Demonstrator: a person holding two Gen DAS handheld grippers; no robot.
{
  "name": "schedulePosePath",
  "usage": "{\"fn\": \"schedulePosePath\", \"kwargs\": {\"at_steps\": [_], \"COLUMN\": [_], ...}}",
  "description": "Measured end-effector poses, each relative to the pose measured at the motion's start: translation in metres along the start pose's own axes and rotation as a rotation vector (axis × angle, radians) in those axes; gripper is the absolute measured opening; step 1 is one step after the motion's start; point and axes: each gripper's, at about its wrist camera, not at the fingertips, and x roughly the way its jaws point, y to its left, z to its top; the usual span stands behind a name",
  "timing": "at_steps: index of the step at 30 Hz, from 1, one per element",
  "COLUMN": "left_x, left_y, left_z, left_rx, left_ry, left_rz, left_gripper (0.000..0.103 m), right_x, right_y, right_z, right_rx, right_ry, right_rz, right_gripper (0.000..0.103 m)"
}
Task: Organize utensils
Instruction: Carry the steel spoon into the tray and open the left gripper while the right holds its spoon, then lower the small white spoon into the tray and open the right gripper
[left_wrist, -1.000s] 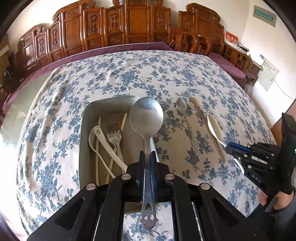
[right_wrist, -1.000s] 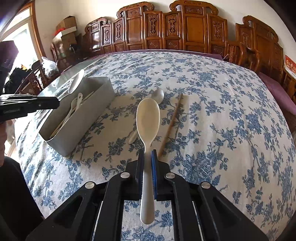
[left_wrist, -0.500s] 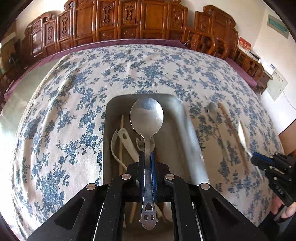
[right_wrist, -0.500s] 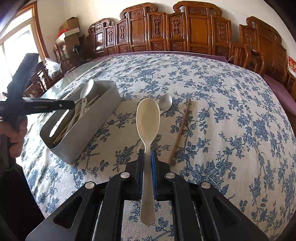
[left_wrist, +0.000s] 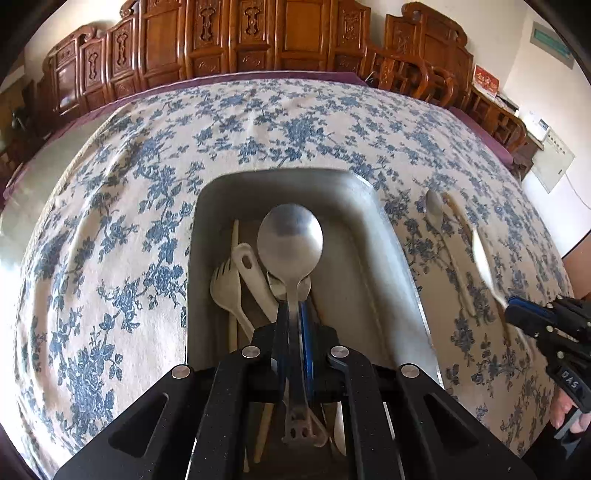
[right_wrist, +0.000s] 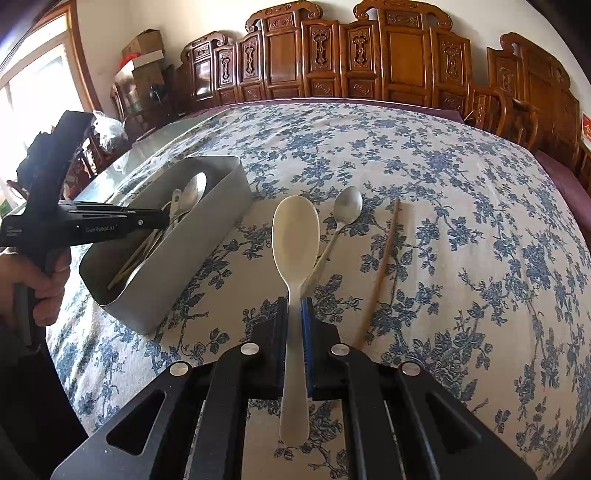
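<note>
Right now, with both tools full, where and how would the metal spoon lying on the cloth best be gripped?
By its thin handle, from above, fingers either side. The metal spoon lies flat on the tablecloth, bowl pointing away. The cream spoon hides the handle's near end; the chopstick lies apart, probably leaving room.

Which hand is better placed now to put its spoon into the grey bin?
Left. The left gripper holds the metal spoon directly over the grey bin. The right gripper holds the cream spoon over the tablecloth, beside the bin.
</note>
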Motion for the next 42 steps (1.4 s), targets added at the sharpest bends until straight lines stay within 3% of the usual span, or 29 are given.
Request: {"fn": "schedulePosePath", "kwargs": {"at_steps": [4,8,21,32,42], "left_x": [-0.011,-0.03,-0.059,-0.072,-0.075], "left_y": [-0.004,-0.008,0.013,0.055,0.08], "left_z": [0.0,-0.002,0.008,0.012,0.013], "left_rx": [0.026,0.06,0.042,-0.027,-0.062], "left_ry": [-0.026,-0.077,-0.162,-0.19,-0.189], "left_rz": [0.015,0.032,0.051,0.072,0.106], "left_gripper": [0.007,0.018,0.02,0.021,0.021], "right_x": [0.0,-0.009,-0.026,0.0,0.043], "right_y": [0.002,0.006,0.059,0.109,0.131], "right_z": [0.0,-0.001,0.03,0.071,0.087], "right_rx": [0.002,0.004,-0.058,-0.089,-0.031], "right_ry": [-0.001,-0.013,-0.055,-0.041,0.012], "right_rz": [0.005,0.014,0.031,0.063,0.076], "right_gripper": [0.009,0.009,0.009,0.009,0.009]}}
